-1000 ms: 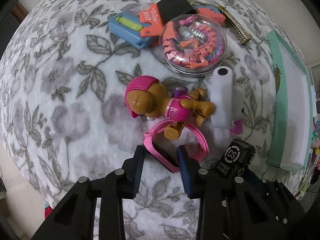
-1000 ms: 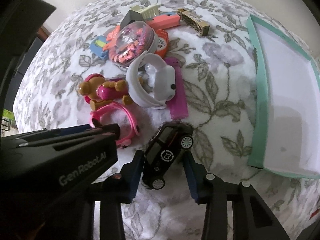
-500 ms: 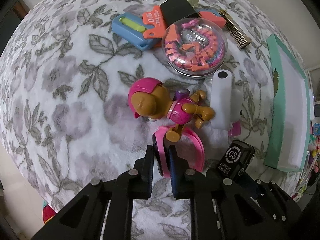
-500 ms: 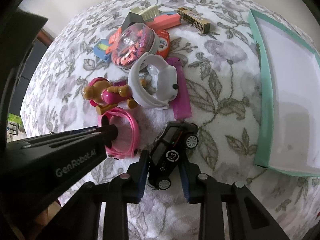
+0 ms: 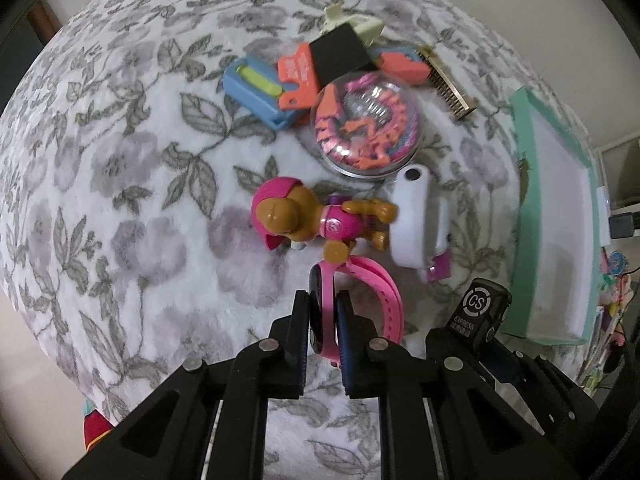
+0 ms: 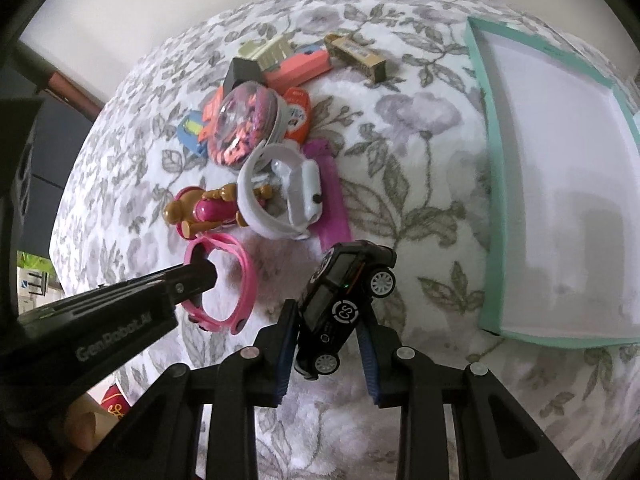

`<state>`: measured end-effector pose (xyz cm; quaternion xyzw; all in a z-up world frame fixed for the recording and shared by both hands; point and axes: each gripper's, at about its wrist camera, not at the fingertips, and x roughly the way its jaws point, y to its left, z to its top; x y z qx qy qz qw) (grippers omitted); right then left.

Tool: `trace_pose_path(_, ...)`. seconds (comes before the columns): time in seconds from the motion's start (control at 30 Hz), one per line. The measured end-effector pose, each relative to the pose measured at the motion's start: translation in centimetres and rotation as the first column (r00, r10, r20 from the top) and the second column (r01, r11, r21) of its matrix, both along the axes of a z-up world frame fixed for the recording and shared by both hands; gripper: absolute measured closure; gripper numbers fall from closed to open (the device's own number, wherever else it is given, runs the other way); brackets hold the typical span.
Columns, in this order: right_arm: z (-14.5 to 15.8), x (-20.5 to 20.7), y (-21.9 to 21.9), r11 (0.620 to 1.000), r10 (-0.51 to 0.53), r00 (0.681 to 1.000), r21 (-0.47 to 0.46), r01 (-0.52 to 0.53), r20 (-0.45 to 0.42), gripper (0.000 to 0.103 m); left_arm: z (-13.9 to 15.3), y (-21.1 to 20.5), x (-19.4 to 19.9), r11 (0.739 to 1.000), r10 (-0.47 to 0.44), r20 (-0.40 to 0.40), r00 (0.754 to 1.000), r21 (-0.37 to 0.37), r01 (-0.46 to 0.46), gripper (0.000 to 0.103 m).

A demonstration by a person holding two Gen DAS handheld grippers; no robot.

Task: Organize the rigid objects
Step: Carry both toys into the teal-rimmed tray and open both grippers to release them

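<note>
Lifted: toy car [image 6: 344, 300], pink watch [image 5: 348, 300]

Floral blanket [image 5: 140, 208] (grey leaves on white), cream wall [image 6: 160, 4] behind.

The left gripper [image 5: 322, 316] reaches forward with its jaws drawn close together, clamped on the body of a pink watch [image 5: 320, 304]. The right gripper [image 6: 326, 332] sits just beside it, jaws pressed against both sides of a black toy car [image 6: 340, 304], which appears lifted and tilted, though the fisheye view makes that hard to confirm. In the right wrist view, the left gripper's black finger [image 6: 192, 280] crosses in from the left.
</note>
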<state>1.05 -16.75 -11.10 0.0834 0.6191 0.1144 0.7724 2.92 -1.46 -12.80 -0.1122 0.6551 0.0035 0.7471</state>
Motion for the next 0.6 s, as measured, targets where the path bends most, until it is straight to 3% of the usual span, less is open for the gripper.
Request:
trace_pose_path(0.27, 4.5, 0.3, -2.8, 0.995, -0.085, 0.989, 0.066, 0.077, 0.124, 0.072, 6.3, -0.6, -0.2, 0.998, -0.017, 0.164, 0.986, -0.063, 0.028, 0.090)
trace_pose_path(0.43, 7.3, 0.9, -4.8, 0.987, -0.155, 0.965, 0.064, 0.144, 0.212, 0.072, 8.6, -1.2, 0.2, 0.997, -0.016, 0.214, 0.977, -0.072, 0.032, 0.090)
trace_pose_path(0.6, 8.9, 1.5, -7.2, 0.975, -0.223, 0.941, 0.055, 0.217, 0.254, 0.072, 9.3, -4.4, 1.5, 0.993, -0.068, 0.232, 0.970, -0.075, 0.087, 0.090)
